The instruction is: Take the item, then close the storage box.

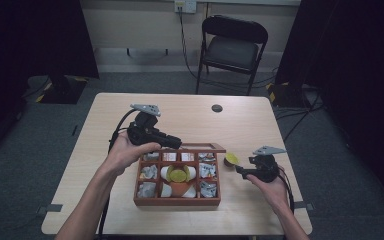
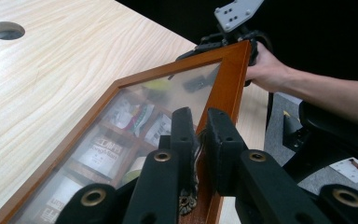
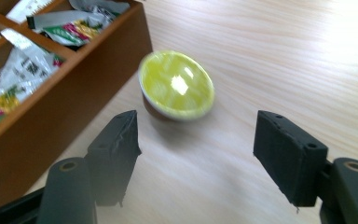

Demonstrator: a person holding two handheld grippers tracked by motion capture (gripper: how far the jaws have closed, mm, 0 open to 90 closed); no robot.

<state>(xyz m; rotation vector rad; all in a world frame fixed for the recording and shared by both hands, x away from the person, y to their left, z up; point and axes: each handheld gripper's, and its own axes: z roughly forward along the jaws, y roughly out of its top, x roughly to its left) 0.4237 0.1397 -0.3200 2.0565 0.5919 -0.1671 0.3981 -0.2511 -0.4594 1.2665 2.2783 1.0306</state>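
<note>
1. Currently your left gripper [image 1: 172,141] clamps the box lid's [image 2: 228,88] front edge, propping it up over the wooden box [image 1: 176,202].
2. Your right gripper [image 3: 196,140] gapes empty; the capsule [image 3: 177,86] rests ahead, beside the box wall, with bare table [image 1: 240,125] beyond.
3. Frosted glass blurs the packets [image 2: 98,151].

Right gripper [image 3: 196,140] open over a yellow-lidded capsule [image 3: 177,85] on the table [image 3: 279,51]

The two black jaws stand wide apart with nothing between the pads; the capsule sits just beyond them, tilted, its foil lid glinting. It rests just beside the outer wall of the wooden box [image 3: 79,79], whose compartments hold crumpled sachets [image 3: 72,23]. No earlier frame applies; the capsule is slightly blurred.
</note>
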